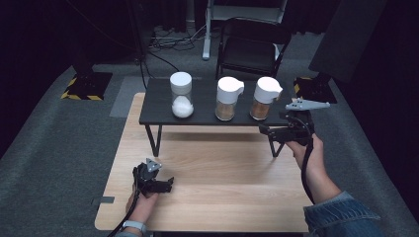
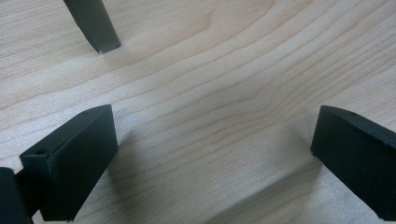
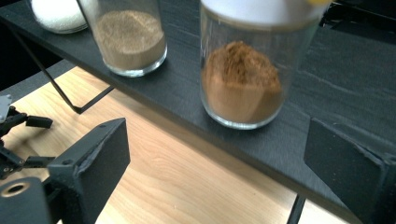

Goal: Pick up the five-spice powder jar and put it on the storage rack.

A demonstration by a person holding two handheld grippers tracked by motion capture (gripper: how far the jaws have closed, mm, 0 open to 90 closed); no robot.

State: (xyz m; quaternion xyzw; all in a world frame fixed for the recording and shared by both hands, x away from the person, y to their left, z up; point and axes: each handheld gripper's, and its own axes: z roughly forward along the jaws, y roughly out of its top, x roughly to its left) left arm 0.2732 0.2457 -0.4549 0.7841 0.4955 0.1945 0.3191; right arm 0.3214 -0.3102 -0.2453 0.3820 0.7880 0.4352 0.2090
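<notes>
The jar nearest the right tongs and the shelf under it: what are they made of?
Jar: apparently clear glass, smooth; the brown powder shows through, and the base rim looks thick. Lid white, probably plastic. Shelf: matte black board with a faint grain, perhaps painted wood or laminate.

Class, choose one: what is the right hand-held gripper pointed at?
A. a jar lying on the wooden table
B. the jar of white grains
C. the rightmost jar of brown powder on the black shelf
C: the right hand-held gripper, jaws open, faces the rightmost jar of brown powder standing on the black shelf.

Overhead forward-down — two close tabletop [image 1: 222, 192] views
</notes>
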